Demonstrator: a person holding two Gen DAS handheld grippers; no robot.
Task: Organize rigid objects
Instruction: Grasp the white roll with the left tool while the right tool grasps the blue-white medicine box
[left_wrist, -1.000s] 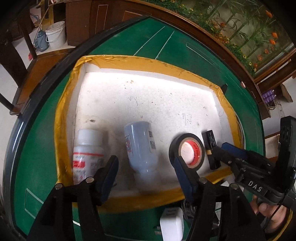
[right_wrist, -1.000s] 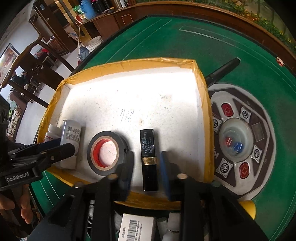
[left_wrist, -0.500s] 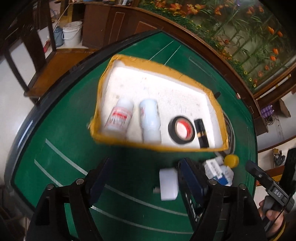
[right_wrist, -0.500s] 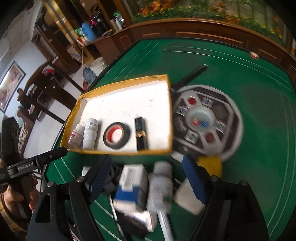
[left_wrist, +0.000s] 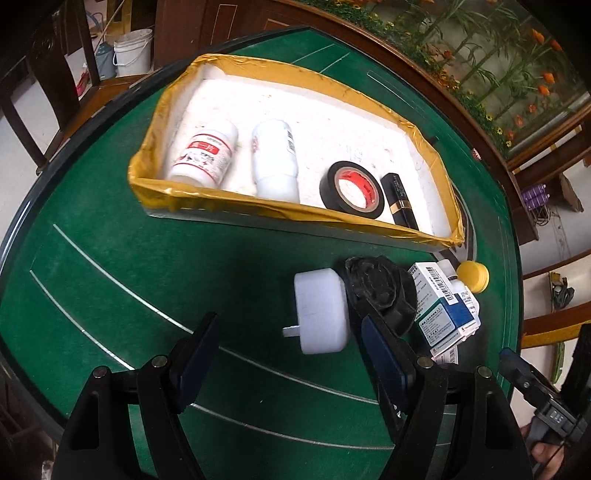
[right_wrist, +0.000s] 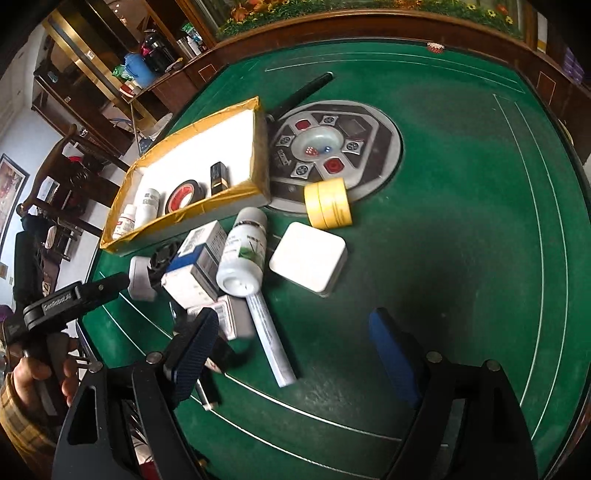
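A white foam tray with a yellow-taped rim (left_wrist: 291, 212) holds a red-labelled bottle (left_wrist: 205, 153), a white bottle (left_wrist: 275, 158), a black tape roll (left_wrist: 352, 190) and a black lipstick tube (left_wrist: 399, 199). My left gripper (left_wrist: 288, 328) is open above the green felt, and a white plug adapter (left_wrist: 321, 310) lies just ahead of its right finger. My right gripper (right_wrist: 295, 321) has its jaws opening with nothing between them. Ahead of it lie a green-labelled bottle (right_wrist: 243, 254), a white square box (right_wrist: 308, 258) and a medicine box (right_wrist: 195, 266).
A yellow tape roll (right_wrist: 328, 202) lies against the round dice console (right_wrist: 332, 147) at the table's centre. A slim white tube (right_wrist: 269, 339) and a black bundle (left_wrist: 380, 291) are in the pile. The table has a raised wooden rim, with chairs and cabinets beyond it.
Both grippers have pulled back from the tray toward the near side of the table. The right one let go of the lipstick tube, which stays in the tray. Both jaws stand wider.
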